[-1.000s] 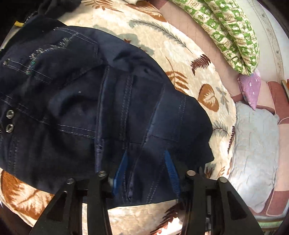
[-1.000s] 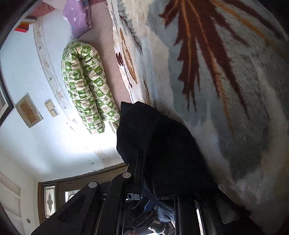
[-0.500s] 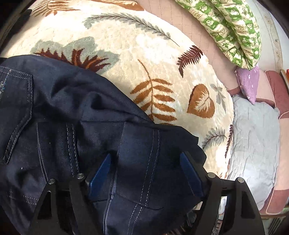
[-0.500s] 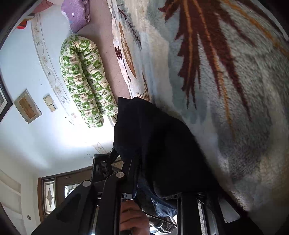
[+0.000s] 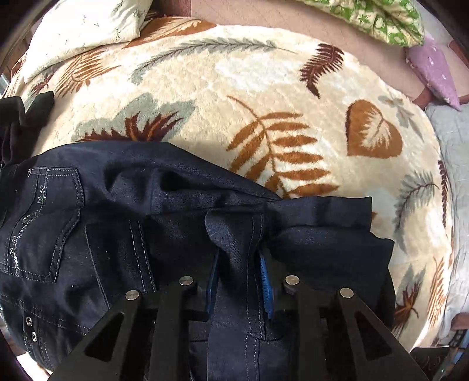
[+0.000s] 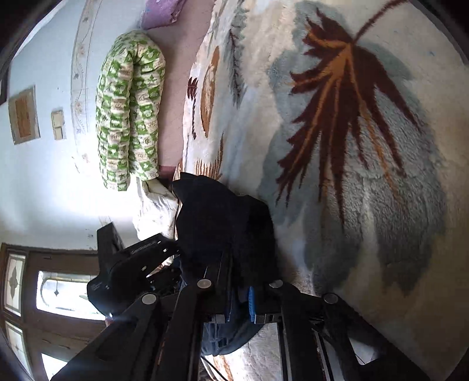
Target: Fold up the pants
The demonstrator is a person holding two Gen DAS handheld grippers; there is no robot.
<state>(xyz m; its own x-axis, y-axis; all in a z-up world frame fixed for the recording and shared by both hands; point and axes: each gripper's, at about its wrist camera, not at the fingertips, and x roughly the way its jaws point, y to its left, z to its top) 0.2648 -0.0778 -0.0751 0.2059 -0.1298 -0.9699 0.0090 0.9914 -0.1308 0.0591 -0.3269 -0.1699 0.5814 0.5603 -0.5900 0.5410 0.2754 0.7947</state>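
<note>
A ridge of dark navy denim is pinched between the blue pads (image 5: 265, 281) of the left gripper (image 5: 239, 281), whose jaws are closing on that fold. The cloth belongs to the jeans (image 5: 123, 234), which lie bunched across the near part of a cream plush blanket (image 5: 222, 88) printed with brown, orange and grey-green leaves. The denim is very dark blue with pale double topstitching; a back pocket (image 5: 44, 222) edged with glittery trim is seen at the left, and two metal rivets (image 5: 30, 328) sit near the lower left edge. The fabric is rumpled rather than flat, with raised creases running across it and a folded flap spreading to the right of the fingers. In the right wrist view, the right gripper (image 6: 234, 296) is seen with its jaws drawn close on another dark part of the jeans, which rises in a lump just ahead of the fingers, and the body of the left gripper is seen just beside it. Farther off, a pale floral pillow (image 5: 85, 26), a green-and-cream patterned bolster (image 6: 129, 111) and a purple cushion (image 5: 433, 70) are seen beyond the blanket.
</note>
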